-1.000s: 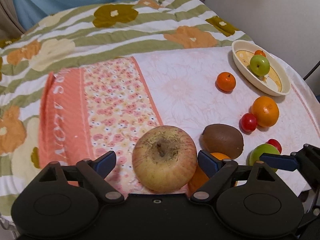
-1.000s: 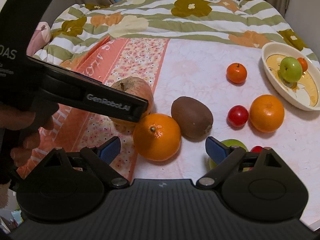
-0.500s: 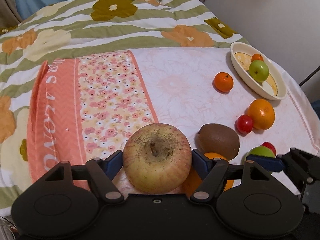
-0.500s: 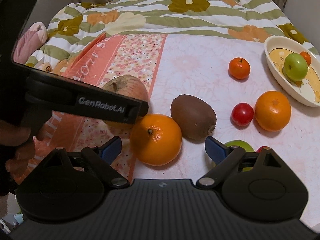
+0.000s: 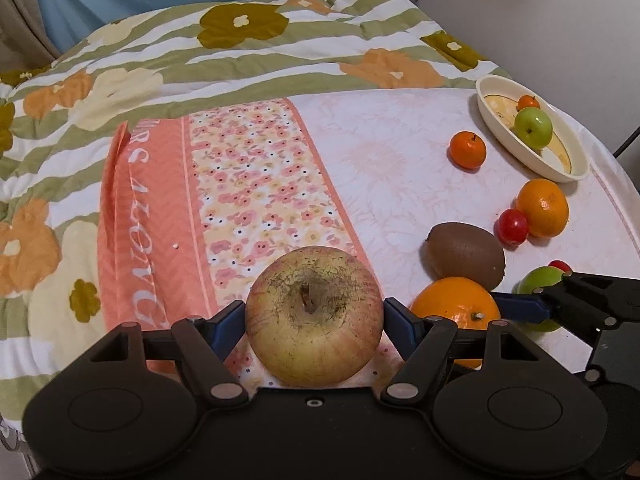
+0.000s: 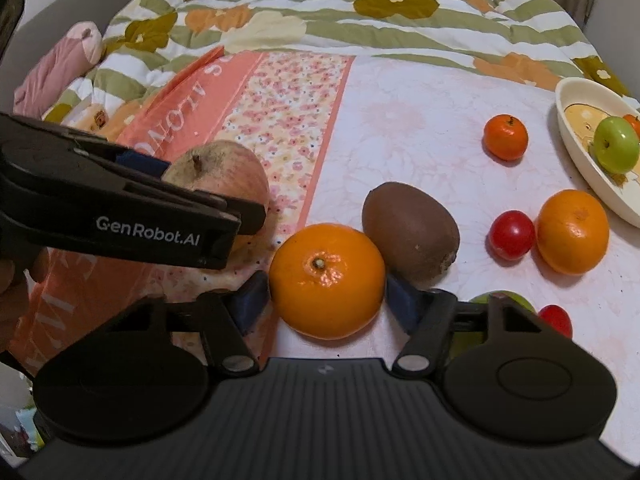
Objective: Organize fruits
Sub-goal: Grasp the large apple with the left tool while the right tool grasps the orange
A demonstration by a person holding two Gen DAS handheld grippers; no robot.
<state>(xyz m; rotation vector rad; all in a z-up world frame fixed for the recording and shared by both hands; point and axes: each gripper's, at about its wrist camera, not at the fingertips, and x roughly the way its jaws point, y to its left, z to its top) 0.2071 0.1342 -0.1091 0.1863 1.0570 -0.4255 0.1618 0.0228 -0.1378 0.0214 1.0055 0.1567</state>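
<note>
Left gripper (image 5: 314, 322) clamps the big yellow-red russeted apple (image 5: 314, 316), blue pads touching both flanks, stem up, so it's set to lift. The apple sits near-left on the flowered orange-pink cloth (image 5: 248, 184) over the bed's striped floral quilt (image 5: 200, 52). 1 s ago this gripper stood wide w/ gaps either side of the apple; it has closed on it since.

Right gripper (image 6: 327, 302) pinches the large round orange (image 6: 327, 280), just right of the apple; pads meet its sides. 1 s ago those fingers were wide apart, orange loose between them. Both fruits look grabbed together, probably to carry to the dish in 1 go.

The brown fuzzy kiwi (image 6: 410, 236) touches the orange's far-right side. Further right: small red cherry tomato (image 6: 512, 235) against a 2nd orange (image 6: 573, 232), a small tangerine (image 6: 505, 137) farther back. Far right, the cream oval dish (image 6: 576, 152) already holds a green apple (image 6: 616, 144); the rest of the fruit looks unmoved.
</note>
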